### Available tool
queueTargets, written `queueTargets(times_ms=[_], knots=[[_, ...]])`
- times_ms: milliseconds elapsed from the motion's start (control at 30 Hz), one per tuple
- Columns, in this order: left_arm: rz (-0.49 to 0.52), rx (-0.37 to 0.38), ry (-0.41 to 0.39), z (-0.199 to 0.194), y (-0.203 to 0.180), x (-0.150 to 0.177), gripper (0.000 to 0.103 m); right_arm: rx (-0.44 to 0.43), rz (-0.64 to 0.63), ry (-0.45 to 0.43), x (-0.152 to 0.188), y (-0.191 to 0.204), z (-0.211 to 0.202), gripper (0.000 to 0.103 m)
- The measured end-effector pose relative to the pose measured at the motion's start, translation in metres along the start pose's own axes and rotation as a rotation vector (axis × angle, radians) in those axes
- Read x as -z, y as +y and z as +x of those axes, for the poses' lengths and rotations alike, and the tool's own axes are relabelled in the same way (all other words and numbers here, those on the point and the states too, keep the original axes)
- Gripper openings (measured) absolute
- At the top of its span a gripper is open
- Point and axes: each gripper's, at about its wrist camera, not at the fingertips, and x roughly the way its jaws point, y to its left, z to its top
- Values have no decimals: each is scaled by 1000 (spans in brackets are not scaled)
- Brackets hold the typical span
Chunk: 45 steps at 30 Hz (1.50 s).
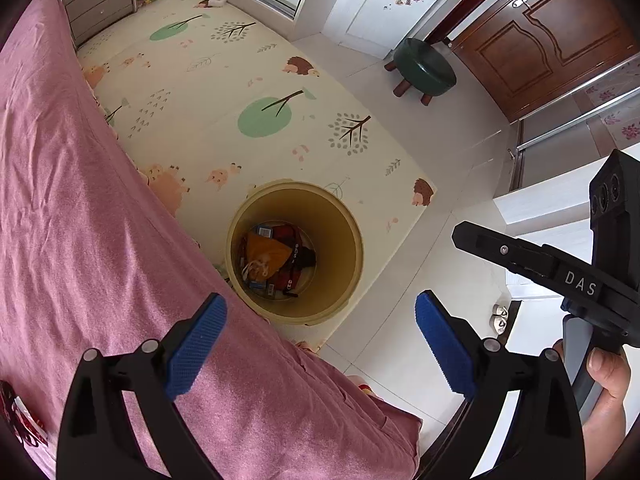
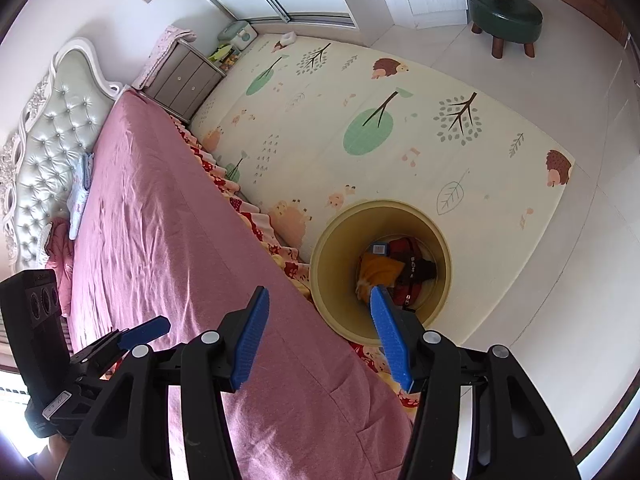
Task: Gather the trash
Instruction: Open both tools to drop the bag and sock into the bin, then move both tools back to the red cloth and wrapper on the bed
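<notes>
Your left tongs stand wide, blue pads far apart, nothing btwn them. Under them: the edge of the bed w/ its pink sheet and a strip of pale floor tile. Your right tongs are about half open, also empty; in the right wrist view the right-hand pad's tip overlaps the bin's mouth, the left-hand pad sits over the sheet. In the left wrist view the right tongs show from the side at far right, w/ your hand wrapped on the grip.

At the lower left rim of the left wrist view a red-and-white wrapper lies on the sheet, partly cut off by the lens edge; can't tell what it is.

Just beyond the bed edge, the yellow bin stands upright on the play mat, close against the bedside. Trash sits at its bottom: orange piece, red-and-black item w/ a strap, a small blue box.

Further out: the mat w/ tree and hedgehog prints, then bare tile. A green stool stands on the tile near a brown door. At the far end of the mat, a grey nightstand beside the bed's tufted headboard, w/ small storage boxes next to it.
</notes>
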Motion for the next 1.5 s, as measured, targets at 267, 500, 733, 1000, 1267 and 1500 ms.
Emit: queueTargets(times_ms=[267, 500, 733, 1000, 1267, 1500], knots=[[-5, -9, -35, -35, 4, 22, 95, -49, -55, 1, 21, 41, -15, 53], [-46, -26, -63, -71, 18, 55, 95, -83, -92, 15, 47, 76, -27, 53], [-136, -46, -94, -108, 52, 98, 95, -123, -148, 52, 83, 121, -31, 53], [-285, -98, -136, -146, 116, 156, 95, -172, -247, 129, 130, 188, -14, 53], [-400, -151, -175, -181, 174, 206, 95, -212, -383, 217, 172, 262, 14, 53], [-496, -166, -194, -199, 220, 234, 95, -222, -465, 275, 196, 314, 39, 53]])
